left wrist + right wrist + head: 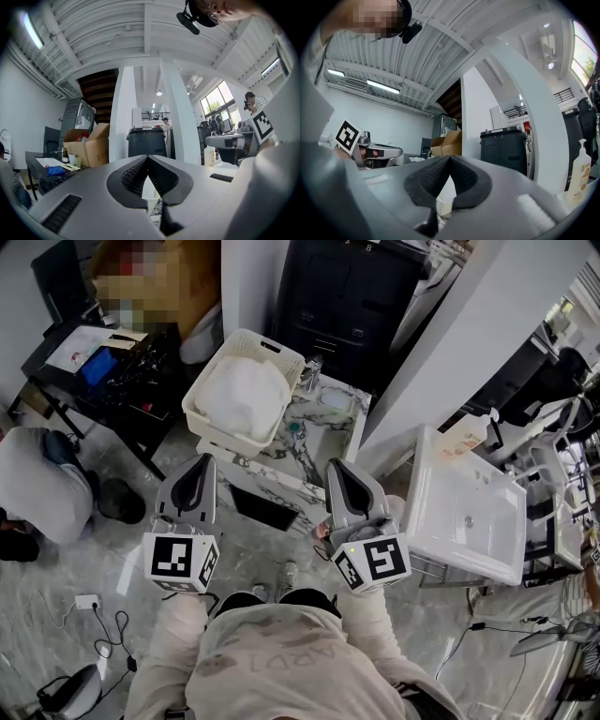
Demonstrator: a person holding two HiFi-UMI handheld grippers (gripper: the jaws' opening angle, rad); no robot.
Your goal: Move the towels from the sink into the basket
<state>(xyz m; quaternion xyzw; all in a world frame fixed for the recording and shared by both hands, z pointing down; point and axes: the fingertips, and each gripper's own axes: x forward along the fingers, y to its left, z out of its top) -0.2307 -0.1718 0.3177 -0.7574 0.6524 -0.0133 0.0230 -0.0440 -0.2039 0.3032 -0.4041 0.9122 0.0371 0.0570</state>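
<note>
Sitting on the left end of a marble top (328,442), the cream basket (225,435) has its near rim close to that top's front edge. Left of the basket stands a black desk (112,371). Beyond it is a dark cabinet (342,306). To its right a white pillar (441,352) cuts between it and the white sink (450,521), which stands well apart from the basket. The pale floor (272,554) on the near side of the basket lies open, and both grippers hang above it.

The white towels (242,395) lie heaped inside the basket, filling most of it. The left gripper (202,463) points at the basket's near rim, just short of it and apart from the towels. Its jaws are clenched tip to tip with nothing between them. The right gripper (336,467) is to the near right of the basket, at the top's front edge, between basket and sink. Its jaws too are pressed together and hold nothing.
</note>
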